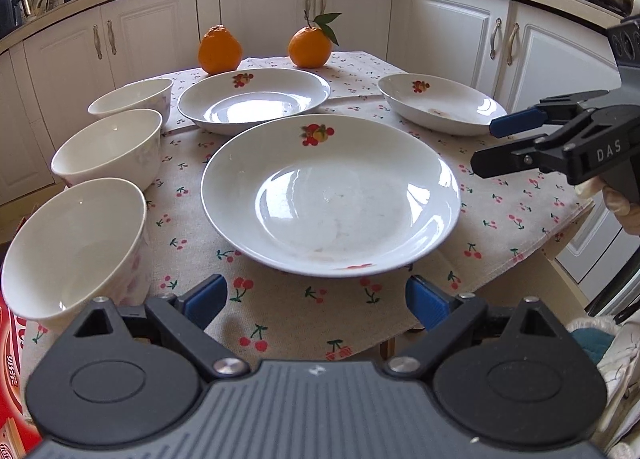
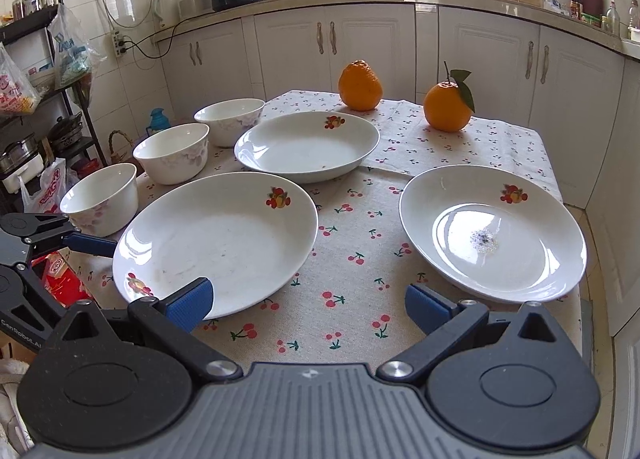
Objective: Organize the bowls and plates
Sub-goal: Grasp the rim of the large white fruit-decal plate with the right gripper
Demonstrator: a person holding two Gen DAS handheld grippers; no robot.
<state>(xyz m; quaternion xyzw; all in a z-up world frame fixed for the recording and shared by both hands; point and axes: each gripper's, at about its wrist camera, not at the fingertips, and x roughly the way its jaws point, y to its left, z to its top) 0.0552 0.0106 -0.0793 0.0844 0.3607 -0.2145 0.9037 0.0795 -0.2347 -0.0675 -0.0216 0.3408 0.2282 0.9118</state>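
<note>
Kitchen worktop, nothing sorted yet. Left gripper (image 1: 316, 301) and right gripper (image 2: 308, 303): jaws wide open, empty, at near edge. Three plates (image 1: 330, 195) (image 1: 254, 101) (image 1: 440, 103) unstacked; three bowls (image 1: 76, 243) (image 1: 108, 147) (image 1: 132, 97) separate along left edge. All stacking remains.

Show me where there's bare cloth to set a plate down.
Free: the cloth between the near plate and the right plate, and the front edge by the right gripper. Crowded: the left side, with three bowls beside the far plate.
</note>
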